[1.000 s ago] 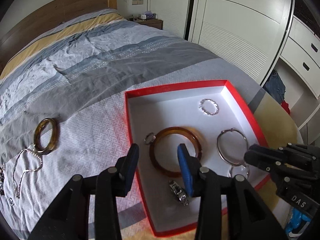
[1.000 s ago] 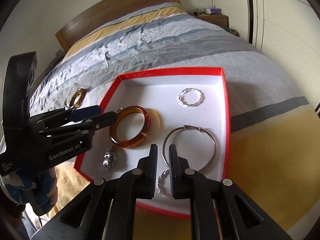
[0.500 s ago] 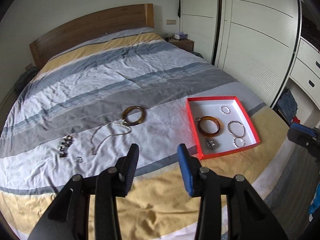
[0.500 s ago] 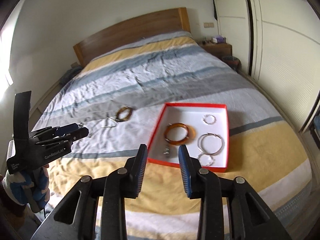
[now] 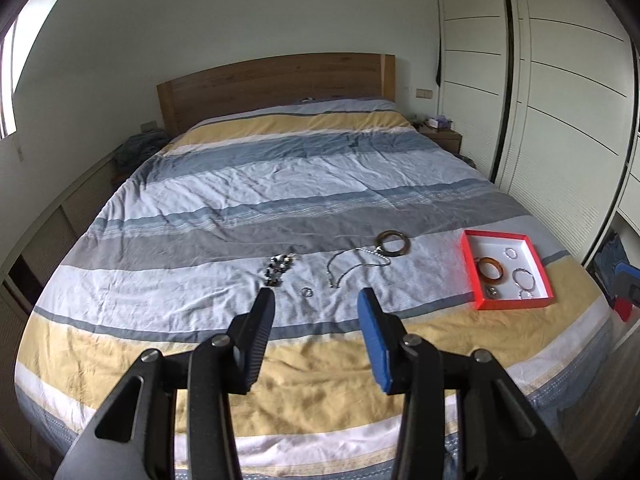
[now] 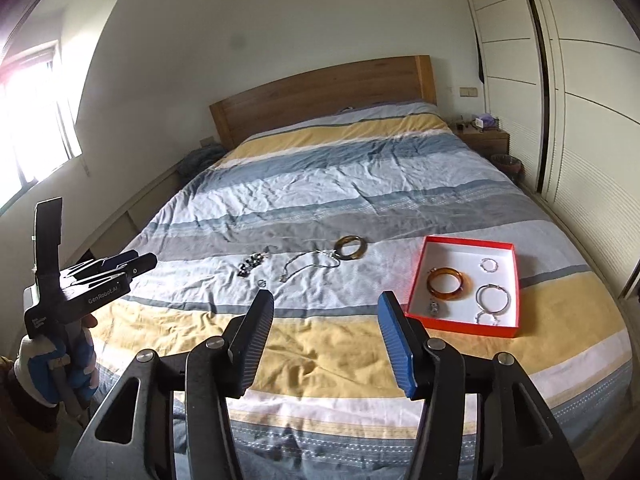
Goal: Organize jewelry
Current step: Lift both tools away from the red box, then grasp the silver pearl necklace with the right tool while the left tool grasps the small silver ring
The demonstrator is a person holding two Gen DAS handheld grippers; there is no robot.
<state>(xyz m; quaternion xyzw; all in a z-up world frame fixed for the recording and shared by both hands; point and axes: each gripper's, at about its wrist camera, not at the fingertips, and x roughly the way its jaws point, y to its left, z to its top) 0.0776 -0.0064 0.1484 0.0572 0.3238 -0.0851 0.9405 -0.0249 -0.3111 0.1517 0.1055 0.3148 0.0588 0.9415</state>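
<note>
Left of the red box point(image 5: 468, 264), loose jewelry point(image 5: 356, 264) lies ahead of the left tongs point(image 5: 316, 312), probably nearer; both tongs, right tongs point(image 6: 326, 312) included, have just been opening, empty.

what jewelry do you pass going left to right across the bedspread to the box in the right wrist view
dark beaded piece → small ring → silver chain necklace → brown bangle → red box

Soft, even daylight fills both views, coming from a window point(image 6: 30, 120) at the left that blows out to white glare in the right wrist view. Shadows on the bed point(image 5: 280, 184) are faint. Fisheye bending curves the wardrobe point(image 6: 592, 120) lines, corners vignette black, and focus stays sharp.
</note>
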